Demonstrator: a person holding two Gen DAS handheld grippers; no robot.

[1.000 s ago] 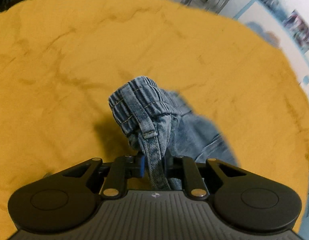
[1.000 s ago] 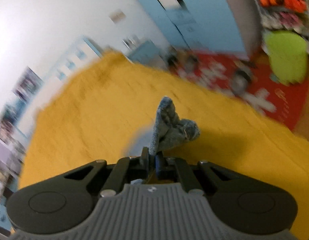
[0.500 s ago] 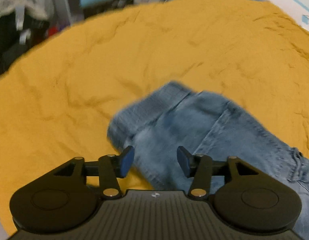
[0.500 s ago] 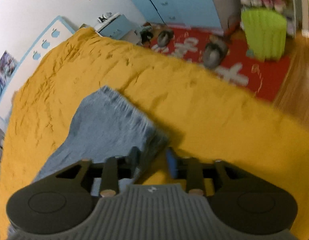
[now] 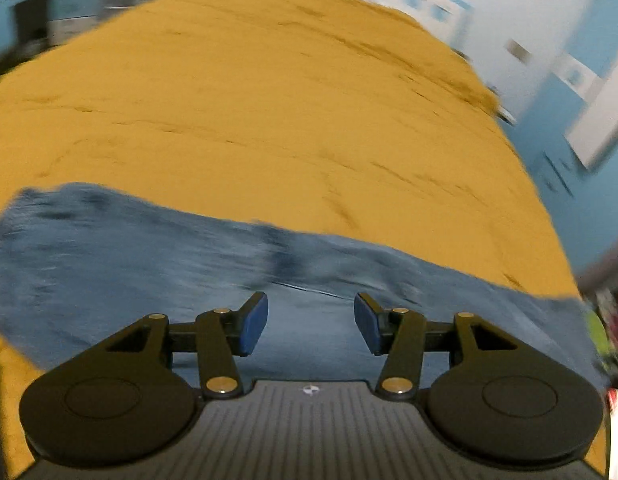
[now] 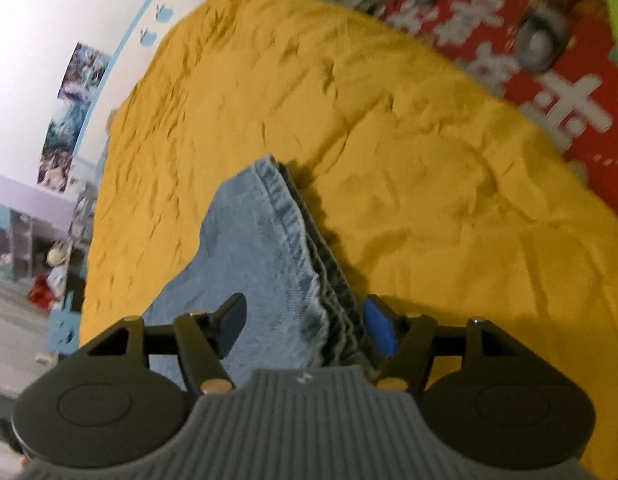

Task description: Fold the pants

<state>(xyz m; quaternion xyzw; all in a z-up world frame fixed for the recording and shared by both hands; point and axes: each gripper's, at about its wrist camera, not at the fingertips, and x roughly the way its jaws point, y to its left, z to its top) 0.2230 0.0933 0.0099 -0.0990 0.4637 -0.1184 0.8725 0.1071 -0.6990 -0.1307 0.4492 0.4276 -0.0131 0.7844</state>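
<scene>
Blue denim pants [image 5: 157, 252] lie flat across the yellow bed cover [image 5: 269, 112], stretching from left to right in the blurred left wrist view. My left gripper [image 5: 311, 322] hovers over them, open, with nothing pinched between its blue pads. In the right wrist view the stacked hem ends of the pants [image 6: 277, 248] rest on the cover. My right gripper [image 6: 309, 322] straddles the hem edge, its jaws opening, and the pads do not press on the cloth.
The yellow bed cover [image 6: 409, 160] fills most of both views. A red patterned rug [image 6: 529, 40] with shoes lies on the floor beyond the bed's far edge. White and blue walls and cabinets [image 5: 569, 80] stand past the bed.
Both grippers let go of the pants and opened. The bunched denim dropped and now lies spread on the cover. The left gripper swung sideways over the pants; the right one sank toward the hems.
</scene>
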